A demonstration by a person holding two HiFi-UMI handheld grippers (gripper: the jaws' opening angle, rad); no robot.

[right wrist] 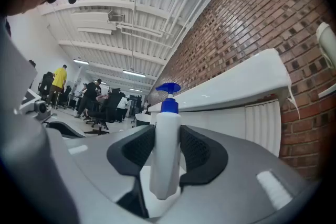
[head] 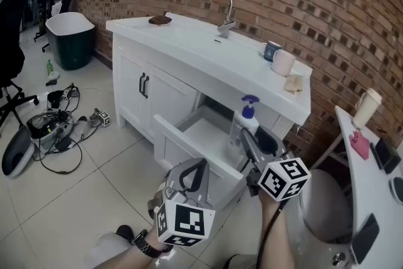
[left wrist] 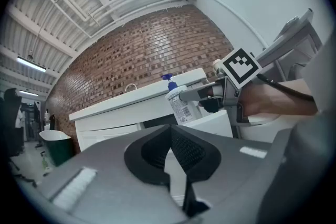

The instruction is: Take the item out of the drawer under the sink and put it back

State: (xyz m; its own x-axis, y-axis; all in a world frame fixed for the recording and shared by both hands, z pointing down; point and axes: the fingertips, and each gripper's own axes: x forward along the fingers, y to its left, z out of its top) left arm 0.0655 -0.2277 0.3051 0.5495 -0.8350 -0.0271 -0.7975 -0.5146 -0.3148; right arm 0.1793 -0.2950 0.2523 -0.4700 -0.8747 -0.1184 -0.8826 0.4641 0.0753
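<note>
A white pump bottle (head: 247,120) with a blue head hangs upright over the open drawer (head: 200,137) of the white sink cabinet (head: 157,88). My right gripper (head: 250,135) is shut on the bottle's body. In the right gripper view the bottle (right wrist: 165,155) stands between both black pads (right wrist: 202,152), which press on its sides. My left gripper (head: 196,167) is shut and holds nothing, a little in front of the drawer's front panel. In the left gripper view its jaws (left wrist: 170,139) meet at the tips, with the bottle (left wrist: 178,103) and the right gripper (left wrist: 210,93) beyond.
On the sink top (head: 189,41) are a faucet (head: 223,12), two cups (head: 279,58), a cloth (head: 293,83) and a brown item (head: 160,20). A dark bin (head: 69,41) and cables (head: 53,126) lie on the floor at left. A white table (head: 378,186) is at right.
</note>
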